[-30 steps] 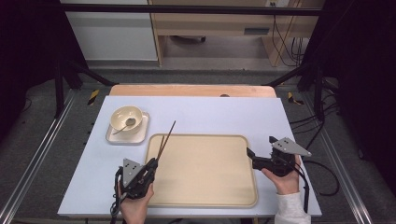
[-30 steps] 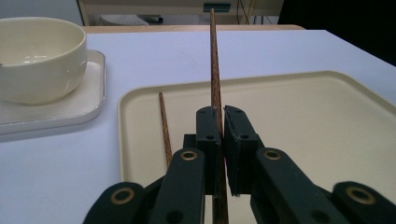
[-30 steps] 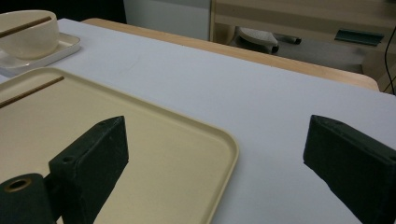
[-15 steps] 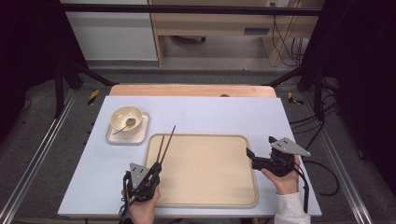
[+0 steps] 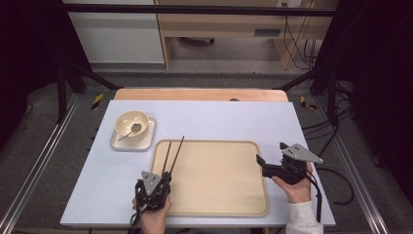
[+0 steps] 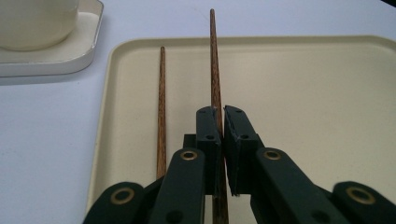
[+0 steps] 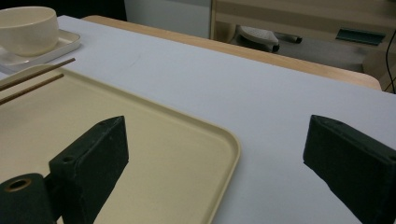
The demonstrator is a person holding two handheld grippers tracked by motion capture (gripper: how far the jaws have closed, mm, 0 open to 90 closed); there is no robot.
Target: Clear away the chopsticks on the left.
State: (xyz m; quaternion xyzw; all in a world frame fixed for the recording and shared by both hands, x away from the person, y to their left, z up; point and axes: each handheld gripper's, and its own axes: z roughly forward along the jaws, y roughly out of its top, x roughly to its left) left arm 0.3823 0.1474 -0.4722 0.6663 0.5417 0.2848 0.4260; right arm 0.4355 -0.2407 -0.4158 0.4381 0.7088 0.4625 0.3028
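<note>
Holding one chopstick in my L gripper, jaws nearly closed w/ the pads pinching its shaft; tip pointing away over the tray's far rim, slightly raised vs the other one. 2nd chopstick lies flat just beside it, to its left in the left gripper view, inside the tray near the tray's left edge, not touching the jaws. High view: both sticks fan out from L gripper at the tray's front-left. Bowl w/ spoon on a small plate beyond, apart from the tray. R gripper at the tray's right edge, jaws wide, nothing between them.
</note>
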